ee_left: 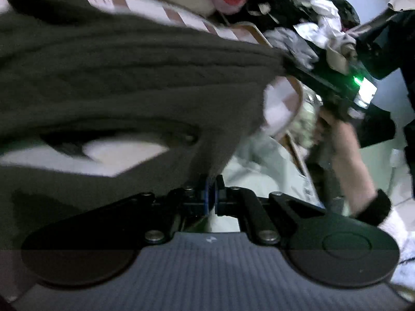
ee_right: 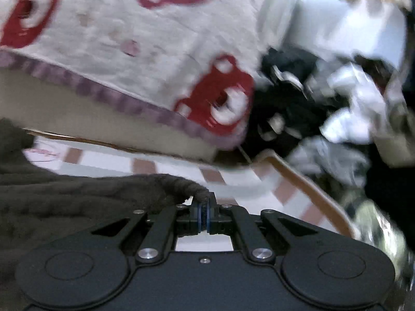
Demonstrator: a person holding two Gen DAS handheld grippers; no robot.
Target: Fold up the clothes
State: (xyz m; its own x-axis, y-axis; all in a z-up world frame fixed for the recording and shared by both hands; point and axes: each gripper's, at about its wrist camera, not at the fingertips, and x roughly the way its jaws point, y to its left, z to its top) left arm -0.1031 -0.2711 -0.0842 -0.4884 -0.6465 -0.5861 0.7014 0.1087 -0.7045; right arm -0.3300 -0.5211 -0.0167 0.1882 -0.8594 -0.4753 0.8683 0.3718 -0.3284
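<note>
A dark olive knitted garment hangs stretched across the left wrist view. My left gripper is shut on its lower edge. The garment's other end runs to the right, where my right gripper pinches it; the person's hand holds that tool. In the right wrist view my right gripper is shut on a rolled corner of the same garment, which spreads to the left. Both views are blurred by motion.
A white blanket with red bear prints lies on a pale cushion. Below it is a pink-and-white checked surface with a brown edge. A heap of black and white clothes sits at right. A pale garment lies below.
</note>
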